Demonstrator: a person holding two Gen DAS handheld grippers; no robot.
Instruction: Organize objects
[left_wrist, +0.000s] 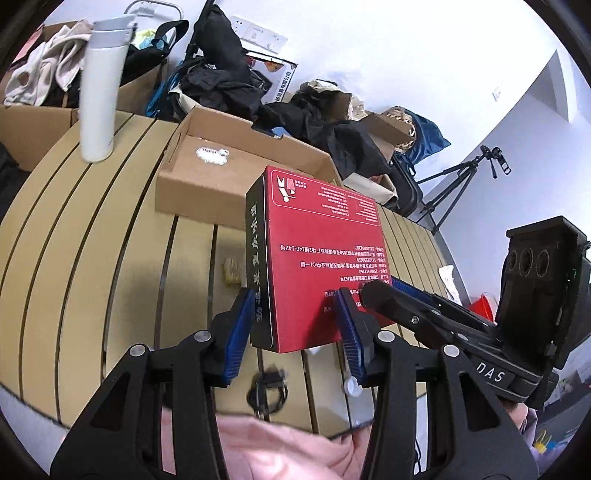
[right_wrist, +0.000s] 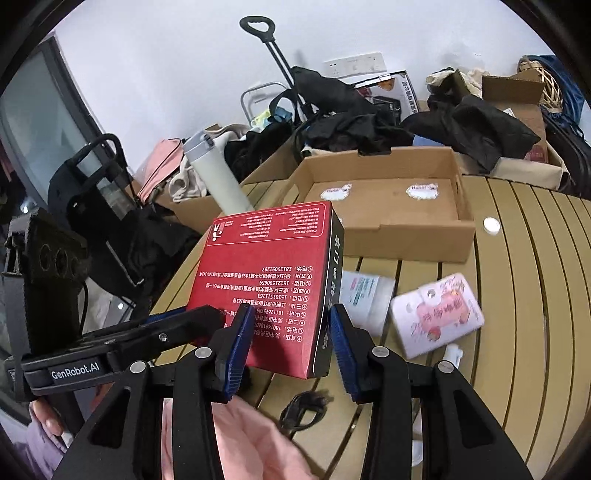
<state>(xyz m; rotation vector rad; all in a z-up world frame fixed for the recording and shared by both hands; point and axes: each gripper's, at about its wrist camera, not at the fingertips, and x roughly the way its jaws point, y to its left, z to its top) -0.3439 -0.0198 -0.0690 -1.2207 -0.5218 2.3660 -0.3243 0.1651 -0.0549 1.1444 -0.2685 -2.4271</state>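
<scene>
Both grippers are clamping one red box above the slatted table.

The red box (left_wrist: 317, 266), printed with inverted Chinese text and phone numbers, is being pinched by the left gripper (left_wrist: 291, 332) and right gripper (right_wrist: 286, 347), labelled "GenRobot.AI" and "DAS"; the open cardboard tray (right_wrist: 406, 236) is sitting behind, its stickers unreadable.

We saw a tripod (left_wrist: 456, 186) by the wall, black clothes (right_wrist: 369, 125) piled behind the table, and a trolley handle (right_wrist: 257, 26).

A slatted tan bench (left_wrist: 110, 229) stands before a plain white wall (left_wrist: 369, 55) bearing power sockets (right_wrist: 354, 64). A black tripod (left_wrist: 454, 188) stands beyond; a glass door (right_wrist: 33, 122) is at one side.
</scene>
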